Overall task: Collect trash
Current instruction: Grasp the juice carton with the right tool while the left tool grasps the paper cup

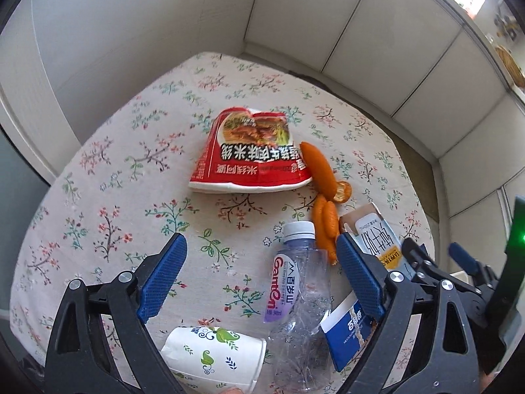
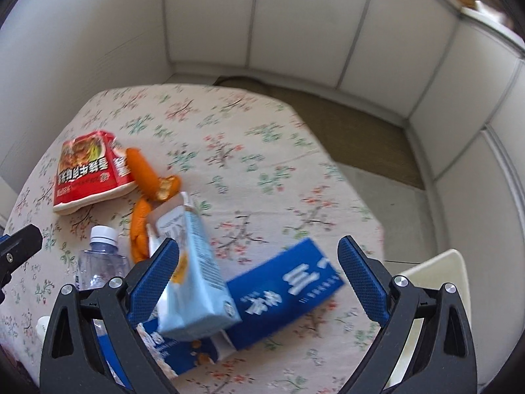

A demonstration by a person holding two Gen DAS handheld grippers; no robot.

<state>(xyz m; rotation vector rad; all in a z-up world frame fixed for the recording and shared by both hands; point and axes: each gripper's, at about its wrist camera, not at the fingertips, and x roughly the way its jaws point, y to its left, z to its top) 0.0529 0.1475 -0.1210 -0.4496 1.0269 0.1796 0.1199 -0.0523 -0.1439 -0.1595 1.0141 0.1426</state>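
Trash lies on a floral tablecloth (image 1: 108,197). A crushed red noodle cup (image 1: 252,154) lies at the middle, with orange peel (image 1: 323,197) to its right. My left gripper (image 1: 262,275) is open above a clear Ganten bottle (image 1: 300,295), with a paper cup (image 1: 213,358) lying below. My right gripper (image 2: 259,279) is open over a pale blue milk carton (image 2: 197,275) that lies on a dark blue carton (image 2: 279,292). Both cartons also show in the left wrist view, the pale one (image 1: 377,239) and the dark one (image 1: 347,331).
White panelled walls (image 1: 164,32) close in the table at the back and right. A strip of brown floor (image 2: 361,131) lies past the table's far edge. A cream chair back (image 2: 436,282) stands at the table's right side. The noodle cup (image 2: 92,170) and peel (image 2: 144,190) show at the right wrist view's left.
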